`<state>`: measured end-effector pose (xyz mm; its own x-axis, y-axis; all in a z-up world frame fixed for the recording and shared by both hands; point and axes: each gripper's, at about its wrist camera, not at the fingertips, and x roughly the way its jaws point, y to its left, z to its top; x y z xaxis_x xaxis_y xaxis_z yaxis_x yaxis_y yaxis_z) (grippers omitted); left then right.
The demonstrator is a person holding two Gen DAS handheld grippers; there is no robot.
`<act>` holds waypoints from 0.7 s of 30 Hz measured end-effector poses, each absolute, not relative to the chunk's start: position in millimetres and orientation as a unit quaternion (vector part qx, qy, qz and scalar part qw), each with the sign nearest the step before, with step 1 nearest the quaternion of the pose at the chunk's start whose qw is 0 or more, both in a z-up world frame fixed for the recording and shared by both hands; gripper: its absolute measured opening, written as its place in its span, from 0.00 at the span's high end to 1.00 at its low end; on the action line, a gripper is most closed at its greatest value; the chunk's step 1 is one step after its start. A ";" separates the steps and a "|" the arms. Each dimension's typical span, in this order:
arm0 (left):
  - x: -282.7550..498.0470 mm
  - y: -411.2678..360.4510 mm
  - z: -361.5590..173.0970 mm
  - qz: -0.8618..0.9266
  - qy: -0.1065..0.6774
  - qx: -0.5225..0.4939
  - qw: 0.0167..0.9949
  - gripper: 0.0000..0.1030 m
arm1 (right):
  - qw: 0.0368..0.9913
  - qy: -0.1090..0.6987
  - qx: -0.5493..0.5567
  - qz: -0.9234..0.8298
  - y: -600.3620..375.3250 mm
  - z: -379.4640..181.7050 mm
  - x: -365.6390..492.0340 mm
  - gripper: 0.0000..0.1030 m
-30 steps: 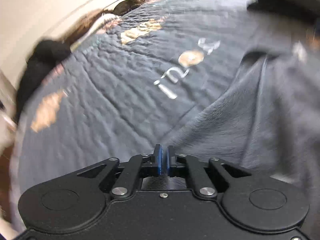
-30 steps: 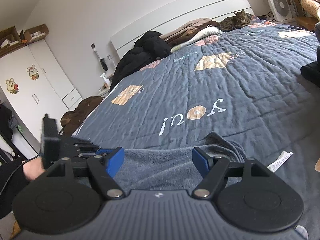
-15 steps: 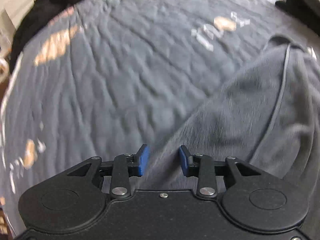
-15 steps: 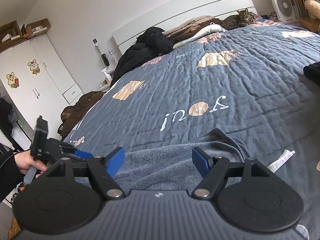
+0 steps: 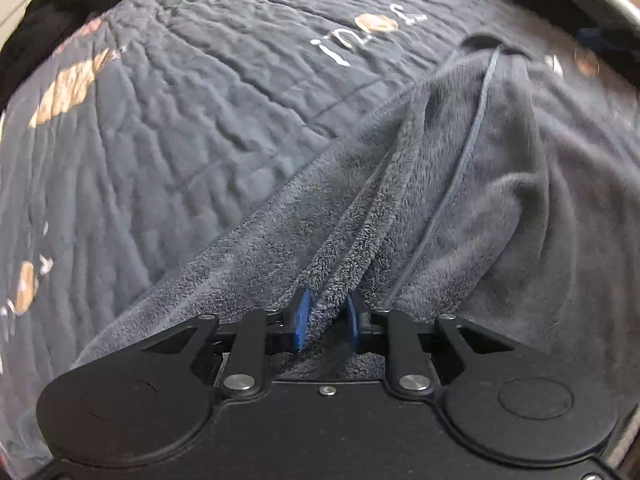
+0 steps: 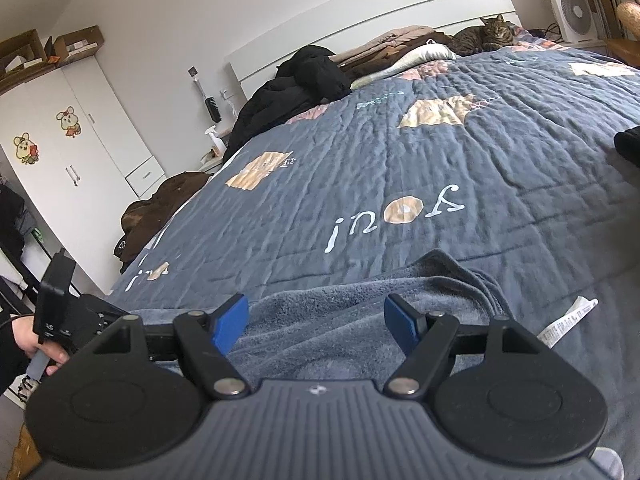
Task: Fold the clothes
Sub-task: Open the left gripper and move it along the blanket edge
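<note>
1. A grey fleece garment (image 5: 460,184) lies spread on the dark blue quilted bedspread (image 5: 168,128), filling the 3 to 6 o'clock part of the left wrist view.
2. The left gripper (image 5: 325,322) has its blue pads partly apart, with a raised ridge of the fleece running between them; whether the pads press the cloth cannot be told.
3. A thin grey drawstring (image 5: 464,160) runs across the fleece from 1 o'clock down toward the gripper's right-hand finger.
4. In the right wrist view the right gripper (image 6: 316,322) stands wide open and holds nothing, above the same garment (image 6: 360,300), which lies at the near edge of the bedspread (image 6: 360,152) at 6 o'clock.
5. A white care label (image 6: 568,320) sticks out of the garment at 4 o'clock.
6. A person's hand (image 6: 28,340) holds the other gripper's handle at 8 o'clock.
7. White lettering (image 6: 396,216) sits on the quilt just beyond the garment.
8. A black jacket (image 6: 296,88) is heaped at 11 o'clock near the white headboard (image 6: 380,20).
9. A tabby cat (image 6: 484,36) lies at 1 o'clock.
</note>
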<state>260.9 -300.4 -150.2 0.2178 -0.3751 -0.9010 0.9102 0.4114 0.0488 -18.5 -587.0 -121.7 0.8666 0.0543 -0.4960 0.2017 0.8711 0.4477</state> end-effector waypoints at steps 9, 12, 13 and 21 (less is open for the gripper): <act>304.6 -281.6 -133.2 -0.427 0.462 0.229 0.743 0.64 | 0.933 0.260 0.245 -0.037 -585.6 -123.4 -16.6 0.28; 305.1 -281.3 -142.1 -0.418 0.467 0.259 0.735 0.64 | 0.932 0.260 0.249 -0.033 -585.4 -123.4 -15.6 0.28; 301.3 -282.0 -145.5 -0.421 0.467 0.269 0.730 0.64 | 0.932 0.259 0.251 -0.030 -585.0 -123.4 -15.5 0.28; 283.3 -288.0 -172.4 -0.415 0.461 0.336 0.709 0.64 | 0.933 0.264 0.245 -0.018 -576.3 -124.0 -11.8 0.28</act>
<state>283.3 -288.0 -172.4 0.2310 -0.2786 -0.9322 0.8978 0.4302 0.0939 -11.8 -576.3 -124.0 0.8600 0.0962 -0.5012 0.1620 0.8798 0.4469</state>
